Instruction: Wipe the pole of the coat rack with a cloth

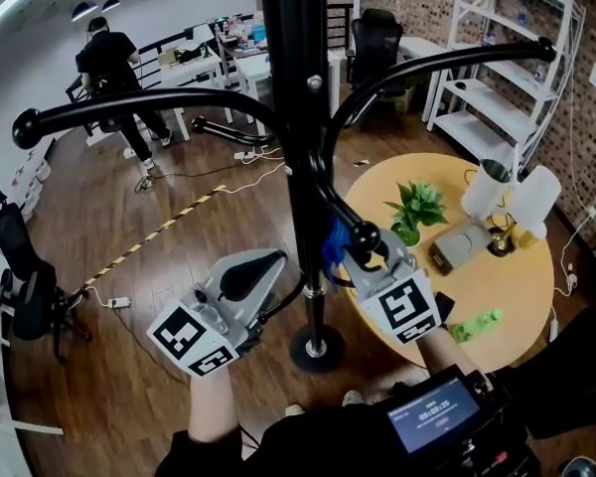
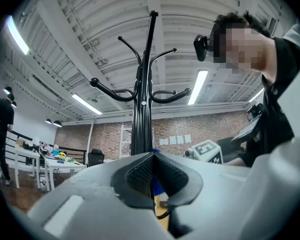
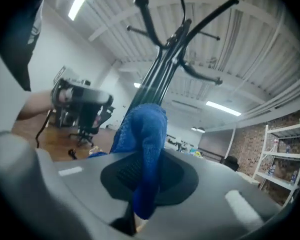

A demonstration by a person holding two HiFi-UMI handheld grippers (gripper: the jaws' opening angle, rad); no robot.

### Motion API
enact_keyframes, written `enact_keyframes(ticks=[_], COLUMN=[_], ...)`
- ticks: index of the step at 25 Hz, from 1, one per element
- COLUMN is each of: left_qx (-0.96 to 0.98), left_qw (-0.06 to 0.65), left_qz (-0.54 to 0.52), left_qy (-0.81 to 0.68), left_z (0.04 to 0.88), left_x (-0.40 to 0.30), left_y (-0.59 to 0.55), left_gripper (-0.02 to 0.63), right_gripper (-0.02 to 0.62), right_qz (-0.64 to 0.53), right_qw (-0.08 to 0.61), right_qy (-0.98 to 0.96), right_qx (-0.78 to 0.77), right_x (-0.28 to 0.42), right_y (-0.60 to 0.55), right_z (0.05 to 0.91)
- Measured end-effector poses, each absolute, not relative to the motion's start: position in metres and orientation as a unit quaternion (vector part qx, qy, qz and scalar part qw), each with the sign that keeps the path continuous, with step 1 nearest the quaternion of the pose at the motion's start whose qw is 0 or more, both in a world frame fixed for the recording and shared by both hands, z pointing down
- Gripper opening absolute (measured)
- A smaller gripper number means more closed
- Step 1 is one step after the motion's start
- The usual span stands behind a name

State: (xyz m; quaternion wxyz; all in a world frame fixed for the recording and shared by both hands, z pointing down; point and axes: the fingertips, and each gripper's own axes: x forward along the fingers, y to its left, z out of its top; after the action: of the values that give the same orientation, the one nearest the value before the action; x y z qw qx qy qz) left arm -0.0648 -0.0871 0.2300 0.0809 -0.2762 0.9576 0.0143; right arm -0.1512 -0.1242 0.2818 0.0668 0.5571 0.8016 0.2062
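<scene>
The right gripper [image 3: 140, 181] is clenched on the blue cloth [image 3: 146, 139], which rises from its jaws at centre frame and sits just beside the black pole [image 1: 303, 167] of the coat rack, low in the head view. The left gripper [image 2: 152, 176] is closed on nothing. The cloth appears soft, light and limp, so take it by a bunched fold. The pole looks rigid and smooth, and the rack may tip under side pressure.
</scene>
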Motion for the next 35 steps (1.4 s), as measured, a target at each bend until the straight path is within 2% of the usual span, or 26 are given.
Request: enact_keyframes(ticks=[4,10,19,23,26,31,35], left_qx=[-0.282,-0.301,-0.311,-0.299,-0.287,-0.270,-0.274], left_qw=[0.071,0.063,0.067,0.067,0.070,0.071,0.080], left_qz=[0.025,0.029,0.030,0.029,0.026,0.019,-0.001], left_qy=[0.957,0.951,0.948,0.952,0.955,0.960,0.958], left_z=[0.241,0.244,0.244,0.245,0.242,0.238,0.226], left_x=[-0.071,-0.082,-0.083,-0.078,-0.070,-0.063,-0.060], left_y=[-0.094,-0.104,-0.106,-0.097,-0.089,-0.076,-0.081], left_gripper=[0.000,0.000,0.000,0.000,0.000,0.000,0.000], right_gripper=[0.035,0.043,0.043,0.043,0.043,0.043,0.043], right_qz=[0.263,0.380,0.398,0.373,0.317,0.153,0.043], right_qw=[-0.039,-0.066,-0.082,-0.050,0.007,0.157,0.243], right_qy=[0.766,0.734,0.730,0.725,0.758,0.813,0.810], right_qx=[0.586,0.559,0.550,0.577,0.570,0.539,0.533], right_x=[-0.139,-0.140,-0.145,-0.136,-0.139,-0.143,-0.145], right_y=[-0.129,-0.148,-0.172,-0.139,-0.130,-0.135,-0.139], right_z=[0.361,0.390,0.387,0.390,0.360,0.233,0.132])
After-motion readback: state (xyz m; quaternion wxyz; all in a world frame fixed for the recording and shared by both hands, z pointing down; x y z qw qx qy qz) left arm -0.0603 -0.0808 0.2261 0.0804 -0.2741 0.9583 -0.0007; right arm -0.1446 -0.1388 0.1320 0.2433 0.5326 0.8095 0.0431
